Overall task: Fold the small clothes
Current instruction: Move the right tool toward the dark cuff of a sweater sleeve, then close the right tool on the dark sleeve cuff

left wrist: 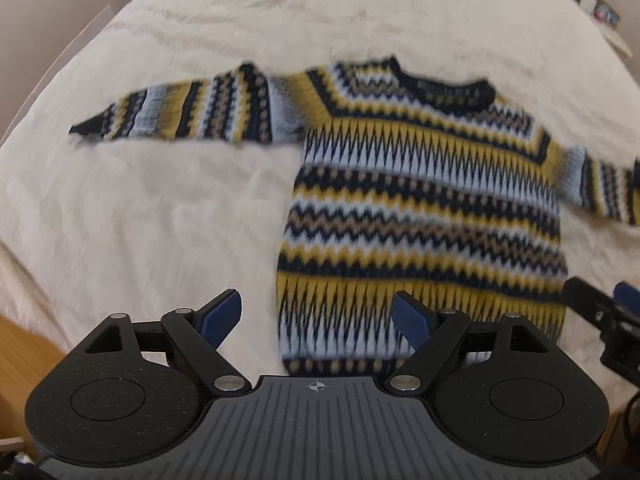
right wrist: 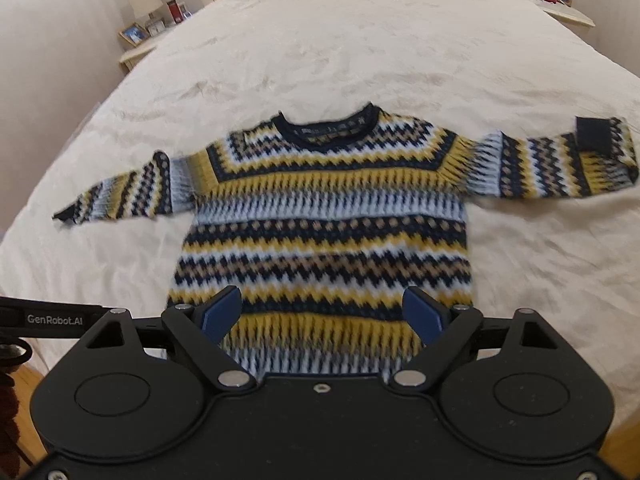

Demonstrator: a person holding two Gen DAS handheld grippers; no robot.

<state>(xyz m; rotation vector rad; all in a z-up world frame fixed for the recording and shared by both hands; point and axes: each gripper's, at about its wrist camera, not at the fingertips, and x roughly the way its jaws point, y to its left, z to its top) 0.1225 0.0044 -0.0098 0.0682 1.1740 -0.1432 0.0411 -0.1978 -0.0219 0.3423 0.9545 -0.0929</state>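
Because the striped knit sweater (right wrist: pixel 320 216) is lying flat and face up on the cream bedspread (right wrist: pixel 360 48), you are looking at something soft, floppy and probably quite light. It is likely going to bend and sag wherever you lift it, and the fuzzy wool is probably going to grip your pads well instead of slipping. Its neck is pointing away from you and its bottom hem is sitting closest to you. Both sleeves are stretching out to the sides, and the cuff of the sleeve on the right (right wrist: pixel 592 136) is looking turned back on itself. Your left gripper (left wrist: pixel 316 316) is hanging with its blue fingers (left wrist: pixel 220 314) spread wide and holding nothing. The sweater's lower left corner is showing between those fingers, with one finger over bare bedspread and the other over the knit. Your right gripper (right wrist: pixel 322 314) is also standing wide open and empty, and the middle of the hem is showing between its fingers. I cannot tell if either gripper is touching the wool, but neither one is pinching it. You are best off pinching thick edges, like a cuff, a shoulder seam or a hem corner, since the thin middle is going to bunch up. Taking a sleeve near its cuff looks like a good first hold for folding it across the body.
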